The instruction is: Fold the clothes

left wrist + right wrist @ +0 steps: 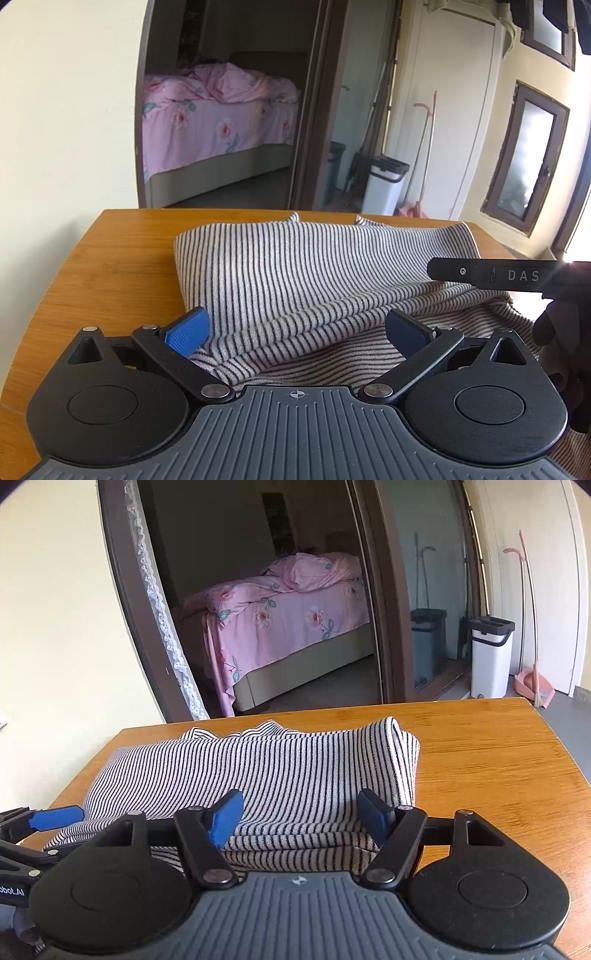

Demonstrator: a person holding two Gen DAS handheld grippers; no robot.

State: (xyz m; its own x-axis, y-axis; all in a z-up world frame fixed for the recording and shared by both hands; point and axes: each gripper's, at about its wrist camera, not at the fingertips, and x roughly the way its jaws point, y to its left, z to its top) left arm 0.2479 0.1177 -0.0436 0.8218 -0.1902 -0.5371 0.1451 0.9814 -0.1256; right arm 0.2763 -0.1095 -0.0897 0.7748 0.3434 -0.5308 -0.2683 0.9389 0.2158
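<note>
lying folded: one striped garment

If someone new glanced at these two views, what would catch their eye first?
Probably the striped garment, folded into a thick stack on the wooden table, with the open right gripper and left gripper at its near edge. Behind, a pink floral bed fills the doorway.

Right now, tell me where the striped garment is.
The striped garment lies folded on the wooden table, right in front of both open tools in both wrist views, with the bedroom doorway behind it.
</note>
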